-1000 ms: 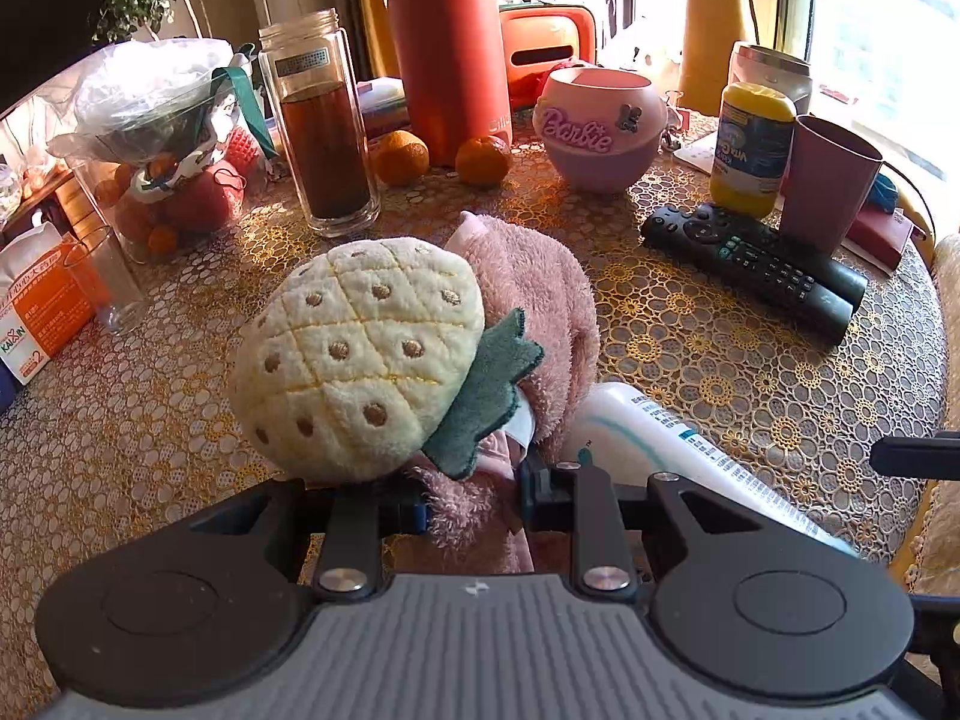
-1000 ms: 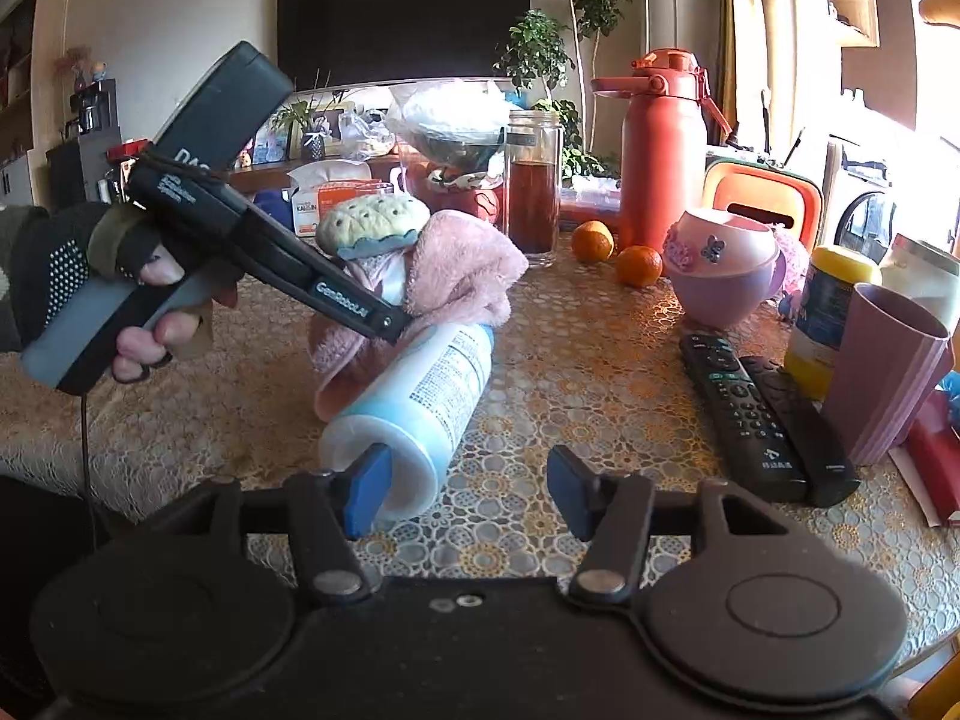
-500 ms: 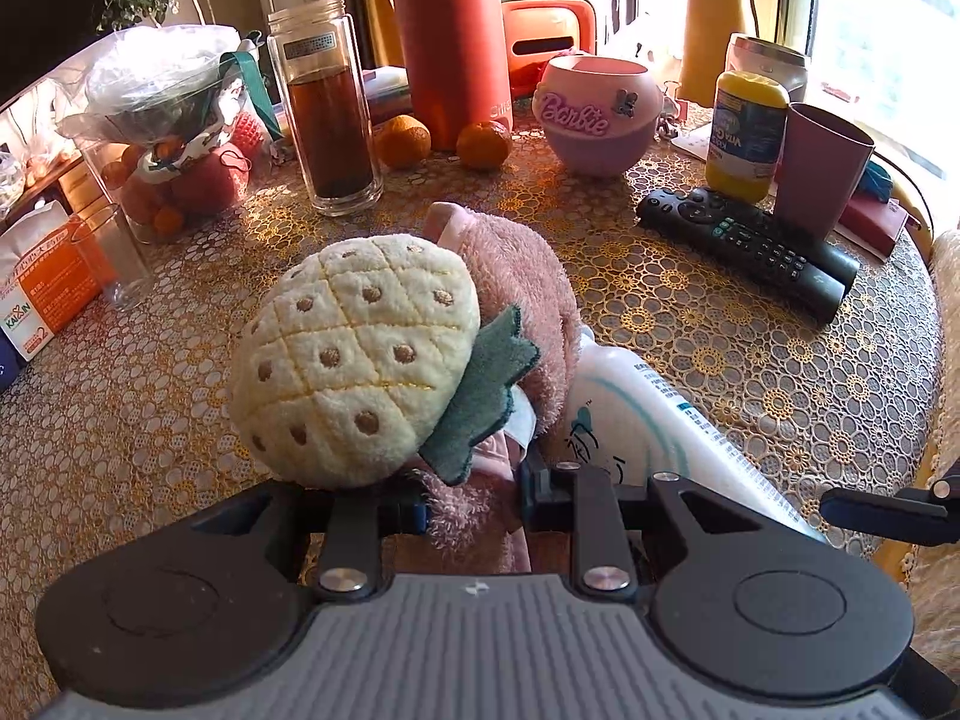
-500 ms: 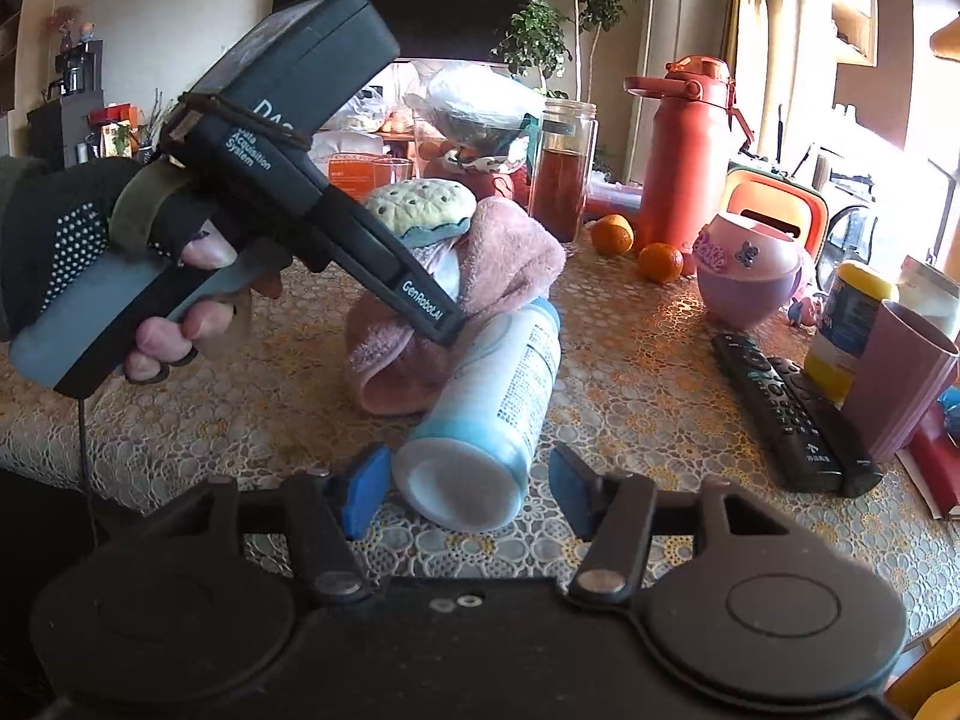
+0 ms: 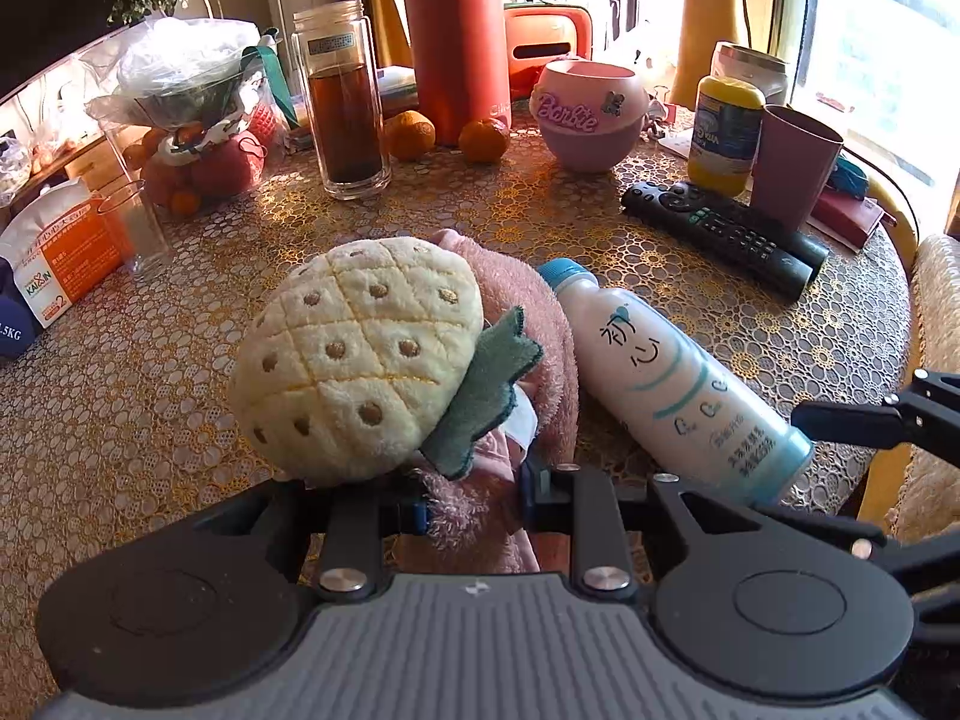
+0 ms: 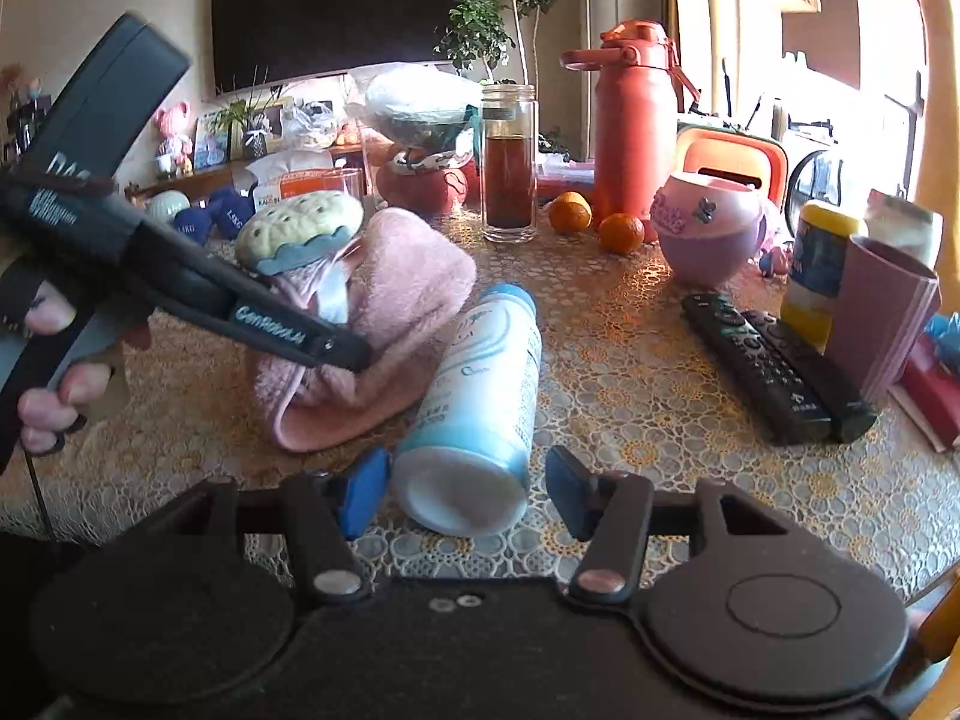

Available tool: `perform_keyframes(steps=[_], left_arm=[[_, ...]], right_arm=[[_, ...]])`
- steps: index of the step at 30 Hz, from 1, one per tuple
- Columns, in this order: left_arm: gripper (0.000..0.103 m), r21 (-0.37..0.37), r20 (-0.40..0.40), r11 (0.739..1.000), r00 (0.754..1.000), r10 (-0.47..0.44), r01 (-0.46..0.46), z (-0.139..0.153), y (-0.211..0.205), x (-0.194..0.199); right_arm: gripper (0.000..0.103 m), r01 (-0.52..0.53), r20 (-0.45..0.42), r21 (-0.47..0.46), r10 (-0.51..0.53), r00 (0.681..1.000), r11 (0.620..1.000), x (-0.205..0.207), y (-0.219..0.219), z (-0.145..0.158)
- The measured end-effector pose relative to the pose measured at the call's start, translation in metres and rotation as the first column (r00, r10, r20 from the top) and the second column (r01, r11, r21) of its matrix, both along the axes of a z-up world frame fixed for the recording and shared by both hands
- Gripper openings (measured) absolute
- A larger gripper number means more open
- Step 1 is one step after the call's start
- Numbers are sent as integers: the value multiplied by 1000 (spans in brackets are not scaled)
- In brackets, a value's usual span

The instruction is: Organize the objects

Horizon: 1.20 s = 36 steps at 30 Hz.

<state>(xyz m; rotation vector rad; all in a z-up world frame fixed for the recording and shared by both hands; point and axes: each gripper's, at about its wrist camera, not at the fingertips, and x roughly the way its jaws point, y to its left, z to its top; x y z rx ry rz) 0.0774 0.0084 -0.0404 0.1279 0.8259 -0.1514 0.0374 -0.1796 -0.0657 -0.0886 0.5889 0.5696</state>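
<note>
A pink plush slipper (image 5: 540,324) topped with a cream pineapple-patterned bun (image 5: 360,354) is held at its heel by my left gripper (image 5: 474,504), which is shut on it; it also shows in the right wrist view (image 6: 396,312). A white and light-blue bottle (image 5: 672,378) lies on its side right of the slipper, cap pointing away. In the right wrist view the bottle (image 6: 480,396) has its base between the open fingers of my right gripper (image 6: 462,489), which do not touch it.
Two black remotes (image 6: 774,366), a mauve cup (image 6: 882,312), a yellow-lidded jar (image 6: 816,264) and a pink Barbie bowl (image 6: 708,234) stand at the right. Behind are a glass tea jar (image 6: 509,162), a red flask (image 6: 630,126), oranges (image 6: 621,232) and a fruit bag (image 5: 192,138).
My left gripper has lifted and shifted the slipper left, baring the bottle. My right gripper has moved in until its open fingers flank the bottle's base.
</note>
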Motion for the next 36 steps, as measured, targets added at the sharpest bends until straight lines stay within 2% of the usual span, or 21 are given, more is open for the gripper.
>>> perform_keyframes(steps=[4,10,17,22,27,32,36], left_arm=[[25,-9,9,1000,1000,-29,29,7,-8,-12],[25,-20,37,994,994,-104,105,23,-29,-30],[25,-49,64,968,968,-243,246,41,-61,-40],[25,-49,37,941,942,-334,335,37,-81,-28],[25,-101,-1,937,942,-337,335,24,-80,-4],[25,-111,-9,944,950,-312,309,20,-75,18],[25,-112,-15,953,959,-284,281,18,-70,40]], right_arm=[[49,-25,-52,103,31,998,994,12,-29,2],[49,-62,-95,191,81,992,980,31,-58,2],[49,-70,-78,199,87,993,977,39,-73,4],[49,-88,-61,188,101,993,978,42,-73,5],[48,-79,-55,193,91,994,978,48,-77,4],[44,-78,-46,187,88,995,979,53,-80,3],[43,-120,-39,154,128,991,981,50,-71,1]])
